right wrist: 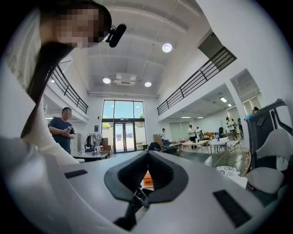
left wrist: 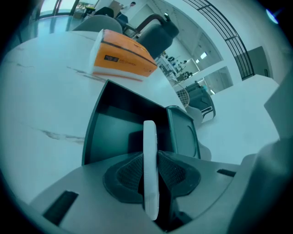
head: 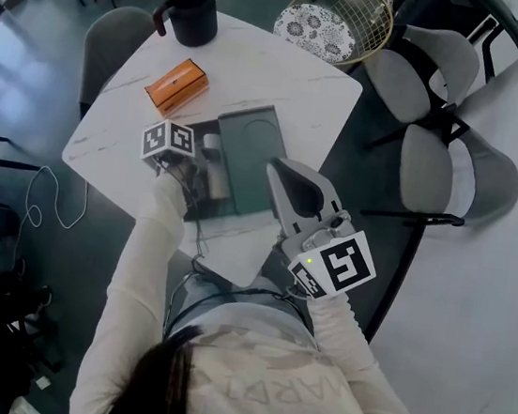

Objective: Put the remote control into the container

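Note:
The white remote control (left wrist: 150, 164) stands edge-on between the pads of my left gripper (left wrist: 151, 171), which is shut on it. It hangs tilted down over the open dark green container (left wrist: 114, 125), and the container's lid (left wrist: 183, 132) lies flat just to the right. In the head view the left gripper (head: 202, 173) sits over the container (head: 204, 206) at the table's near side, with the lid (head: 252, 148) beside it. My right gripper (head: 276, 166) hovers over the lid's right edge, pointing level. Its jaws (right wrist: 147, 155) are shut with nothing between them.
An orange tissue box (head: 175, 86) and a black jug (head: 190, 10) stand further back on the white marble table (head: 294, 83). Grey chairs (head: 434, 168) and a gold wire side table (head: 335, 22) stand to the right. A cable (head: 51, 202) lies on the floor at left.

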A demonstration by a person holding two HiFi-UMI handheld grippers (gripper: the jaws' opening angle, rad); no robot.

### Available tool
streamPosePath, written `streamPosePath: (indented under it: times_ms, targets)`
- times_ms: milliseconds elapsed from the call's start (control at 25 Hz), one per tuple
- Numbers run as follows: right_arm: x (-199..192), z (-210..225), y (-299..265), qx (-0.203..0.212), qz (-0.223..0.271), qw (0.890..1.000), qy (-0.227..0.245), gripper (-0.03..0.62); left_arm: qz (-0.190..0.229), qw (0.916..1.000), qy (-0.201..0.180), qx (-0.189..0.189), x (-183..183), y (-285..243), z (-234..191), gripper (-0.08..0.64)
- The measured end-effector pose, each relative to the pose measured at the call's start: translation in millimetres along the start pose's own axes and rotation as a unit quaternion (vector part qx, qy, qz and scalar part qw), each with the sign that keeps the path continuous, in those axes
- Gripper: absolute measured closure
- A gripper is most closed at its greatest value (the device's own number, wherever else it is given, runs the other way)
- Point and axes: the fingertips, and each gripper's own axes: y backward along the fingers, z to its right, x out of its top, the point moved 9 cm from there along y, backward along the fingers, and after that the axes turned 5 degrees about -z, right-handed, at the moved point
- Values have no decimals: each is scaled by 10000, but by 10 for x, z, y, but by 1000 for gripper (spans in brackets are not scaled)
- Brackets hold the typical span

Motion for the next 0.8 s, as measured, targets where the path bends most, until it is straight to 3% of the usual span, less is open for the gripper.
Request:
streamPosePath:
  times_ms: [400,600,800]
  targets:
    - [19,-14,59,-17,33,10000,-6,577,-37,9990,-400,201,-26,6,66,459]
    - [11,-8,95,-36,34,10000,-15,577,0,9996,-242,116,-64,-42,8,459]
    - [21,1,114,-50,39,10000,-10,577,-26,9983,-433,387,-50,-52,64,453]
